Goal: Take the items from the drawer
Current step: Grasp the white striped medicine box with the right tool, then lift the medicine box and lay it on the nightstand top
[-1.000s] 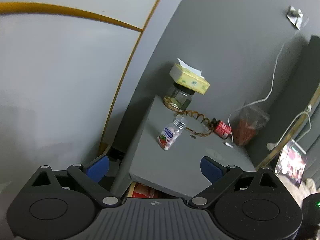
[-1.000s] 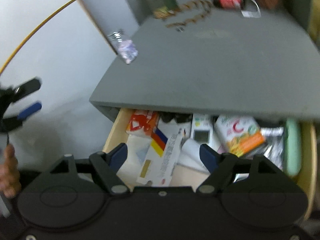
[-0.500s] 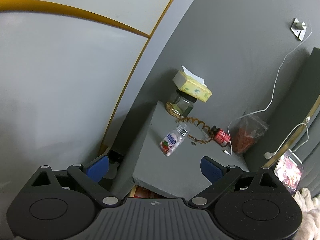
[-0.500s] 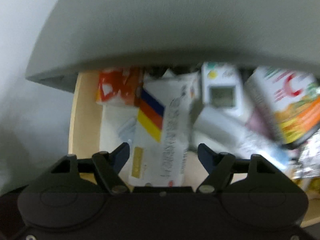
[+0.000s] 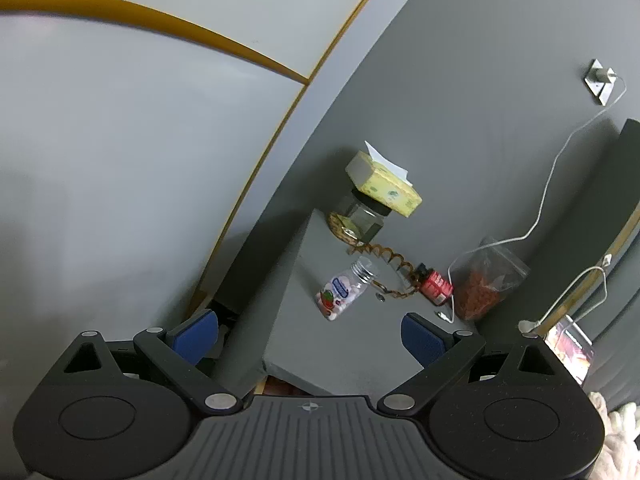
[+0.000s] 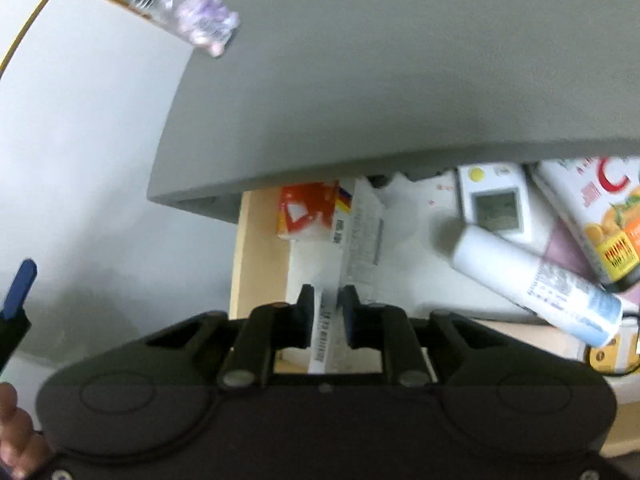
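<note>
The open wooden drawer point(image 6: 260, 264) under the grey tabletop point(image 6: 380, 92) holds several items. My right gripper point(image 6: 326, 312) is shut on a flat white box point(image 6: 356, 240) with a yellow, red and blue end, at the drawer's left side. Beside it lie a red and white pack point(image 6: 306, 216), a white device with a screen point(image 6: 494, 204), a white spray bottle point(image 6: 532, 280) and an orange-printed carton point(image 6: 600, 216). My left gripper point(image 5: 310, 332) is open and empty, held off the table's left front corner. A small candy bottle point(image 5: 344, 290) lies on the tabletop point(image 5: 340, 348).
At the back of the table stand a glass jar point(image 5: 362, 216) with a yellow tissue box point(image 5: 384, 184) on top, a coiled brown cord point(image 5: 384, 256), a red can point(image 5: 434, 284) and a clear bag of red bits point(image 5: 486, 284). A white wall point(image 5: 120, 160) is at left.
My right gripper has closed on the white box in the drawer; its jaws were wide open before. The left gripper has drawn back a little from the table.
</note>
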### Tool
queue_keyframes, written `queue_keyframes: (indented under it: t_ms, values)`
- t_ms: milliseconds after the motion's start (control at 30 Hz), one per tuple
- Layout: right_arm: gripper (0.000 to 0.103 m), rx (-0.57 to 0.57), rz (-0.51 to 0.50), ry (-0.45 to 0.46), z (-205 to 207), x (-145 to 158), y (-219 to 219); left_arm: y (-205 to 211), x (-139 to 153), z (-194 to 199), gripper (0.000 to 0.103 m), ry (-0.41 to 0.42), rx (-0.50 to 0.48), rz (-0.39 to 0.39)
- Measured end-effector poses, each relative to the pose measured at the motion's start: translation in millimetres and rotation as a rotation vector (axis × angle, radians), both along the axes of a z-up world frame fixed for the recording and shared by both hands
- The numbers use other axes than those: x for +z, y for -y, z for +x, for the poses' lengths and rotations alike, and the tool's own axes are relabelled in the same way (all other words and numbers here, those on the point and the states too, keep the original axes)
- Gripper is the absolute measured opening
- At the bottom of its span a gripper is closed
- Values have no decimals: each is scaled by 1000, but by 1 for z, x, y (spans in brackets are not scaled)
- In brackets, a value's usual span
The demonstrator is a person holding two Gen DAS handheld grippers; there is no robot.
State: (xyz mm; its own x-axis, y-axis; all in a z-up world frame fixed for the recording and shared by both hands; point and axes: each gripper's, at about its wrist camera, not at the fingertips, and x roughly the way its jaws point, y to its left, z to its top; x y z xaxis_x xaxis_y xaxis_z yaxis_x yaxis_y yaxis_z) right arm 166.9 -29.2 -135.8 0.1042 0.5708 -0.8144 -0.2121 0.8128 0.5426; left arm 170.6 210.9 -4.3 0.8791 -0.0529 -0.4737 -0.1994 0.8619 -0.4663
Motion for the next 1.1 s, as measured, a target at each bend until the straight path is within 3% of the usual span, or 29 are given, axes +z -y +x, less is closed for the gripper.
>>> queue_keyframes:
  t_ms: [100, 167, 267, 367, 500, 700, 800, 1100]
  values:
    - [24, 84, -91, -15, -7, -13, -23, 6, 0, 1, 96, -17, -12, 42]
    - [20, 126, -153, 23, -18, -15, -32, 10, -1, 4, 97, -42, -19, 80]
    - [15, 122, -169, 64, -24, -5, -27, 15, -4, 8, 99, -83, -31, 121]
    - [10, 84, -132, 60, -16, 4, -8, 23, -6, 12, 100, -106, -54, 163]
    - [10, -16, 16, 1, 1, 24, 34, 30, -9, 16, 100, -127, -74, 196]
    - [10, -81, 152, -80, -4, 43, 80, 39, -12, 23, 101, -163, -88, 250]
    - [10, -94, 194, -108, -10, 43, 91, 41, -12, 24, 101, -168, -92, 259]
    - [10, -100, 249, -80, -16, 60, 105, 47, -13, 27, 101, -180, -106, 284]
